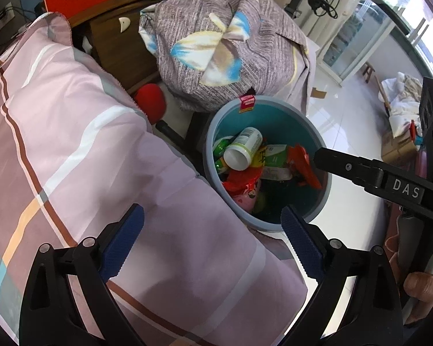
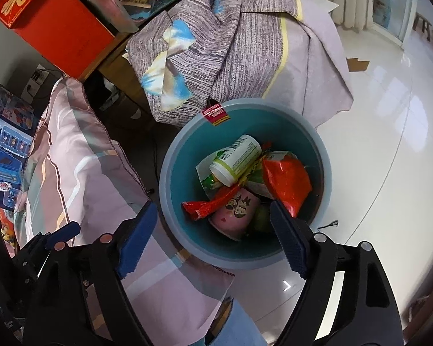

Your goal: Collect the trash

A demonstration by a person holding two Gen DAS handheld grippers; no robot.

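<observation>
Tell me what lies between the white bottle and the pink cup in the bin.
In the right wrist view, a red wrapper lies across the gap, below the white bottle and on the pink cup, inside the bin.

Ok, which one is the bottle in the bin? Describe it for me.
Find the round blue bin on the white floor beside the pink striped bedding. Lying on top of the trash, toward the far side, is the white bottle. Its pale green label is unlike the red wrappers around it.

Lighting: bright daylight from the upper right; white glare across the glossy white tiled floor [image 2: 389, 121]. Interior of the round teal plastic bin [image 2: 184, 155] shaded. Focus: sharp centrally. Distortion: strong fisheye curvature, black vignette at all corners, both views.
</observation>
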